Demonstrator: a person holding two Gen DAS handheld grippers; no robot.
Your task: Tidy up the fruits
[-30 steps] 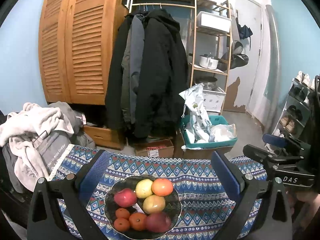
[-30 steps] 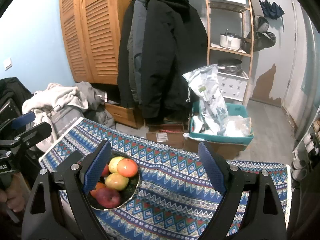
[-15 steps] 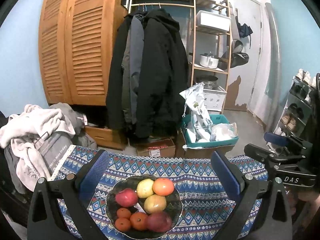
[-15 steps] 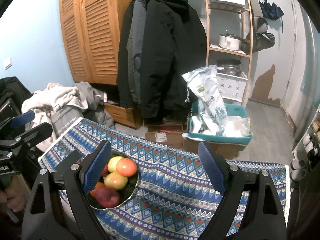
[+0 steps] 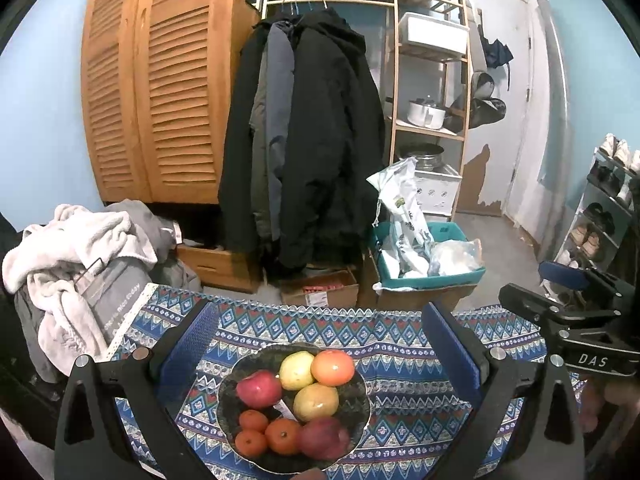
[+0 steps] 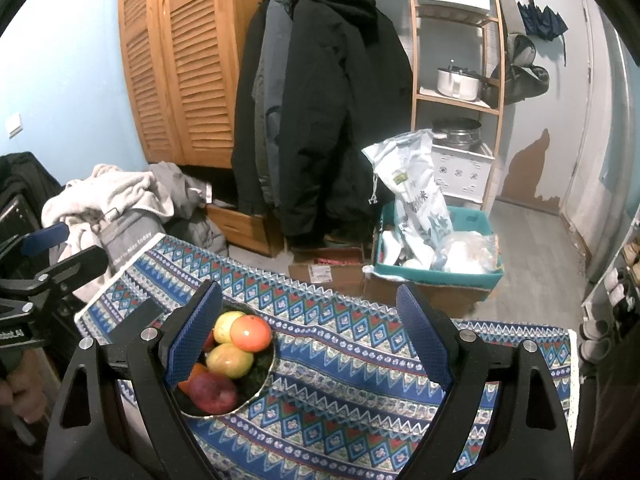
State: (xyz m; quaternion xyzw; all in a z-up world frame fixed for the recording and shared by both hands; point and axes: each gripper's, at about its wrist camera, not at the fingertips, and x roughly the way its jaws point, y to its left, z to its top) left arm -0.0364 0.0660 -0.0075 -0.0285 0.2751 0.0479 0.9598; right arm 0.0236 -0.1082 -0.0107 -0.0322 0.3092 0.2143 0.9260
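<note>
Fruit bowl on clothed table, cluttered room behind.

Bowl (image 5: 356,396) sits on tablecloth (image 5: 400,344), fruits (image 5: 298,400) piled inside. Left gripper (image 5: 320,344) straddles bowl from above; right gripper (image 6: 310,328) off to bowl's right. Behind table: laundry pile (image 5: 76,256) left, hanging coats (image 5: 308,140) centre, crate (image 5: 432,268) and shelf rack (image 5: 430,92) right.

I see a table draped in a blue patterned cloth (image 5: 404,344), with one dark bowl (image 5: 356,390) of fruit (apples, oranges) sitting directly on it.
</note>
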